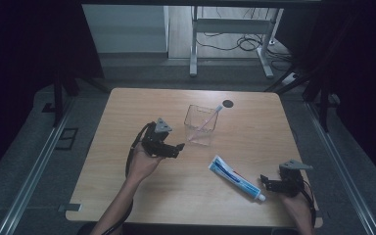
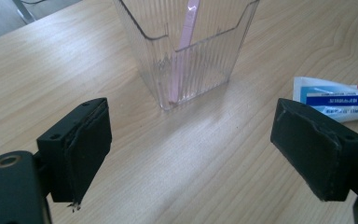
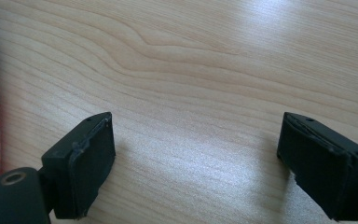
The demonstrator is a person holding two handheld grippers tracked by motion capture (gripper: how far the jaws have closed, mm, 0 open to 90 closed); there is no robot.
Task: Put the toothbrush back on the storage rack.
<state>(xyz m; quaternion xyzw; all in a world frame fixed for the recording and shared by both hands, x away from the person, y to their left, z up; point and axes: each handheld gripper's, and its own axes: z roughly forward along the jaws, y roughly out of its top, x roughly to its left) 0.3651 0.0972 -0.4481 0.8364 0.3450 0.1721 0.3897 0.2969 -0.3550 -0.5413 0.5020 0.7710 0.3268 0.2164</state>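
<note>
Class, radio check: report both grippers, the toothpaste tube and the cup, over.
Left gripper open, empty, facing clear ribbed cup with pink toothbrush inside. Right gripper open, empty, beside toothpaste tube lying flat. Nothing in the way.

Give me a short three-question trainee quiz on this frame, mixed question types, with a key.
1. True or false: the pink toothbrush stands inside the clear ribbed plastic cup.
2. Which claw is nearer the blue-and-white toothpaste tube lying on the light wooden table? A) left claw B) right claw
3. What, if anything, sits between the left claw's jaws?

Key:
1. True; it leans in the cup.
2. B; it is next to the tube's cap end.
3. Nothing; both claws are open and empty, and the cup is ahead of the left claw.
</note>
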